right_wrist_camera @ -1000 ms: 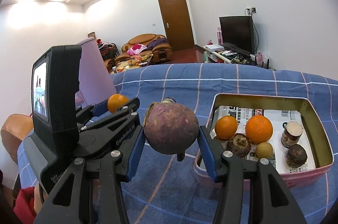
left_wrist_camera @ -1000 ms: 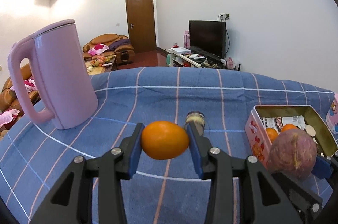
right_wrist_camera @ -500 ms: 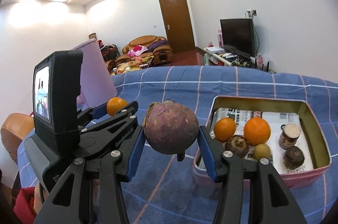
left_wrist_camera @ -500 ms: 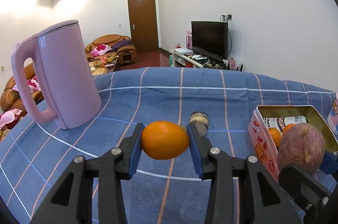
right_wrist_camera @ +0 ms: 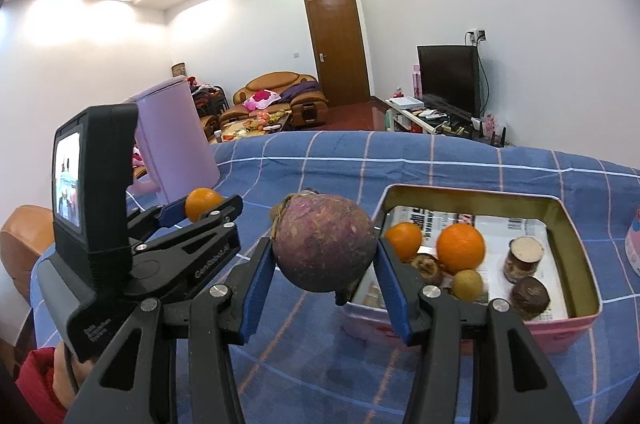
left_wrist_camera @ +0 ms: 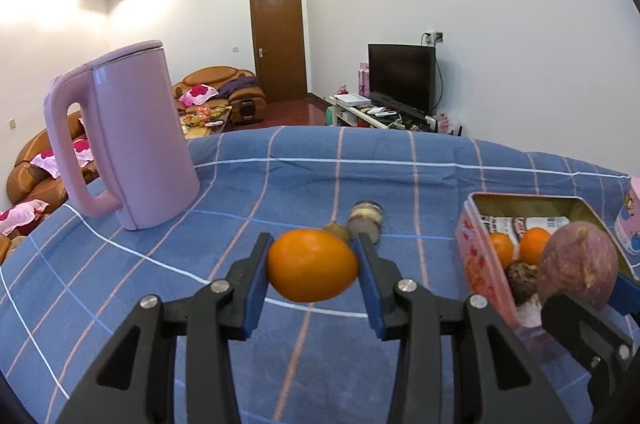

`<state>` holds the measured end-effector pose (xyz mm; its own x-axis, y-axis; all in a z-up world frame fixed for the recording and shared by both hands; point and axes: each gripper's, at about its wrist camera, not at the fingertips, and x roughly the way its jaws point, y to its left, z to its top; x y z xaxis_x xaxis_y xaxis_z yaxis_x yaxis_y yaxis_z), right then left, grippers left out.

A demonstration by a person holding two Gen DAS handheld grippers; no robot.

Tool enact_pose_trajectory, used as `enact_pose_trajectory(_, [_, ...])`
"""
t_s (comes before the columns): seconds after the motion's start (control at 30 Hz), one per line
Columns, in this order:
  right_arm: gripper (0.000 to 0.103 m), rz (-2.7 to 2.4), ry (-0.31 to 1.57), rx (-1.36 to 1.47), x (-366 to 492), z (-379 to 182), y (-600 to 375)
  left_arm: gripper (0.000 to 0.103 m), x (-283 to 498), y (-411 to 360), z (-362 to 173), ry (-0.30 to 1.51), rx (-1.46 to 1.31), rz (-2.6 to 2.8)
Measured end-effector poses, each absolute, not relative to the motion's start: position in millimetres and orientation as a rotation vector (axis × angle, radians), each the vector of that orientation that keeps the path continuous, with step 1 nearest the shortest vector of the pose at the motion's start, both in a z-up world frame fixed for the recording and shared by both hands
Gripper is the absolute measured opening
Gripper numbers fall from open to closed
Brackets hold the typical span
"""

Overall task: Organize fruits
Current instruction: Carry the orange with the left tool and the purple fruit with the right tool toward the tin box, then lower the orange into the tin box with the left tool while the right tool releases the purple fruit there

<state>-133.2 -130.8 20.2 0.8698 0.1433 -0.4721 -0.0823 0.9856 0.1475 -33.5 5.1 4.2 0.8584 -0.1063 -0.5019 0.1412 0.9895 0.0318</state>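
Since a second ago the tin (right_wrist_camera: 578, 308) has come to sit larger and nearer in both wrist views, while both grips are unchanged; the carry toward it is judged to be under way, with neither fruit yet released.

The left tool (left_wrist_camera: 312, 266) is clamped on an orange (left_wrist_camera: 312, 265), pressed at both ends by the blue pads. The long axis of the orange is laid level, from 9 to 3 o'clock across the jaws, and the fruit is held clear above the blue checked cloth (left_wrist_camera: 280, 168).

The right tool (right_wrist_camera: 325, 250) is closed on a round purple fruit (right_wrist_camera: 325, 244), with its stem scar turned up toward 11 o'clock; no clear long axis is shown. It is held just beside the near-left corner of the tin, at 9 o'clock from the fruits inside.

Two oranges (right_wrist_camera: 460, 247), a small yellow-green fruit (right_wrist_camera: 468, 284) and several brown pieces are already gathered in the tin. A small jar-like piece (left_wrist_camera: 366, 220) is left on the cloth at 12 o'clock beyond the left tool. A pink kettle (left_wrist_camera: 128, 140) is stood at 10 o'clock.
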Motion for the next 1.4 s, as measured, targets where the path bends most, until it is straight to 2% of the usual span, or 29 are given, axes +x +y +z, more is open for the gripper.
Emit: enact_pose_trajectory(1.4, [0.053,-0.156,0.450,0.208,-169,32,-264,0.043,-75,-151,17,0.511,0.158,-0.445])
